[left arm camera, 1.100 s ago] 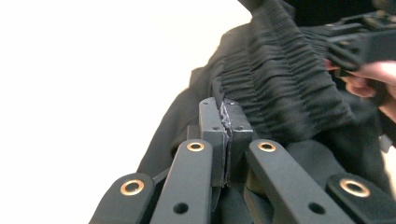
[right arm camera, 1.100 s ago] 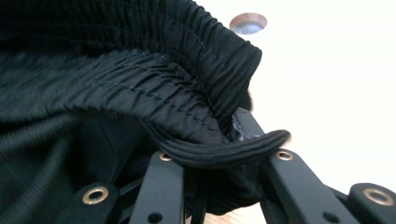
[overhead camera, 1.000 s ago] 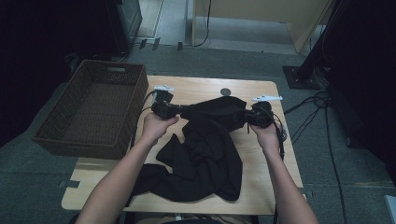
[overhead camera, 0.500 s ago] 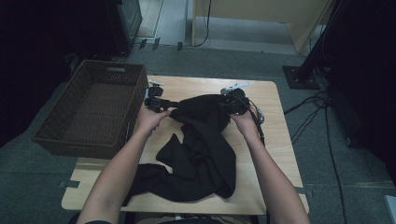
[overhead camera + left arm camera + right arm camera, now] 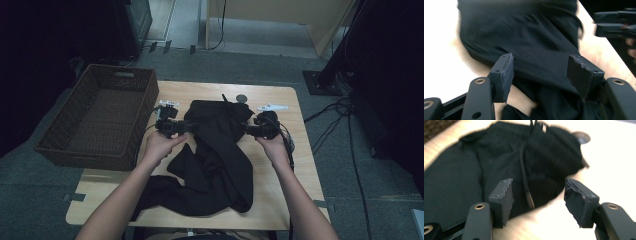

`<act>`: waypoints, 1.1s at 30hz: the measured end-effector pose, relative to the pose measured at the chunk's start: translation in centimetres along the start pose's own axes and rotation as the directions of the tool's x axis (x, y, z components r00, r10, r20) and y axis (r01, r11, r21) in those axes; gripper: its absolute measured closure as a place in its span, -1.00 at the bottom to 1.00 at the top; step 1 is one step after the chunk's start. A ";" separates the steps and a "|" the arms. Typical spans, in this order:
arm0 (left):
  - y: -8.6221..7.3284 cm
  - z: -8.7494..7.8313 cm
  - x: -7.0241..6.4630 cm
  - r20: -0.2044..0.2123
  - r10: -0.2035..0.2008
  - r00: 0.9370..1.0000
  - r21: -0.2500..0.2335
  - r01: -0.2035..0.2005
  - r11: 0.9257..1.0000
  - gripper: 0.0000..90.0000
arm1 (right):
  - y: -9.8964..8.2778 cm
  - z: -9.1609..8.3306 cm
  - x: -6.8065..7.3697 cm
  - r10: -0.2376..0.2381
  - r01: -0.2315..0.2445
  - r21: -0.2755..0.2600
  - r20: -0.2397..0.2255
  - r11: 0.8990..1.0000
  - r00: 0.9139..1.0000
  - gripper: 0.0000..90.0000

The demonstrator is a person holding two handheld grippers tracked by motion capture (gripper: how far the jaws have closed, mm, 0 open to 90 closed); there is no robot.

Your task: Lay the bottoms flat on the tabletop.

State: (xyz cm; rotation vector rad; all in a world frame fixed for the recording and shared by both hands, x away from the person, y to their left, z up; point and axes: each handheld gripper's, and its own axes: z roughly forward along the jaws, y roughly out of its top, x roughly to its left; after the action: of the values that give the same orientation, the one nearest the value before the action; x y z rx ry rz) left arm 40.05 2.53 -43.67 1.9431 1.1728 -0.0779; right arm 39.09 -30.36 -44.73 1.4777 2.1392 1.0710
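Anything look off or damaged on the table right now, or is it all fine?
The black garment lies rumpled and twisted, its lower part bunched near the table's front edge. The pad on one finger of the right claw looks ragged along its edge. Both claws stand open over the cloth; the left claw grips nothing.

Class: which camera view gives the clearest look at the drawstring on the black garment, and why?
The right gripper view: the drawstring runs down from the gathered waistband to a pale tip, close up between the open fingers. The high view shows the black garment whole but the cord only faintly. The left gripper view shows plain black cloth.
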 end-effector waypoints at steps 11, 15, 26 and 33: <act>-2.4 3.7 -3.7 0.088 -0.020 0.996 0.087 0.012 0.996 -0.26 | -2.1 2.5 0.7 0.092 -0.093 -0.002 -0.062 0.996 0.994 -0.33; -2.6 5.0 -4.6 0.108 -0.023 0.994 0.089 0.013 0.996 -0.22 | -2.1 3.8 1.3 0.107 -0.106 0.013 -0.069 0.994 0.992 -0.25; -1.7 5.0 -3.6 0.152 0.073 0.986 0.073 -0.085 0.994 1.00 | -2.1 5.4 1.2 0.070 -0.068 0.051 -0.039 0.996 0.997 0.85; 0.9 -0.8 -0.6 0.071 0.061 0.996 -0.022 -0.060 0.998 1.00 | 0.4 1.8 -0.9 0.032 -0.032 0.011 0.035 0.999 0.999 0.87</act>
State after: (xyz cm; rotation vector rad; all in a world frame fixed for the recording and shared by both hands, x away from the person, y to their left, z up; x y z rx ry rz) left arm 40.10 2.44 -42.31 1.9414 1.0632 -0.1027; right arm 40.89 -30.42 -45.77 1.5291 2.1080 1.0381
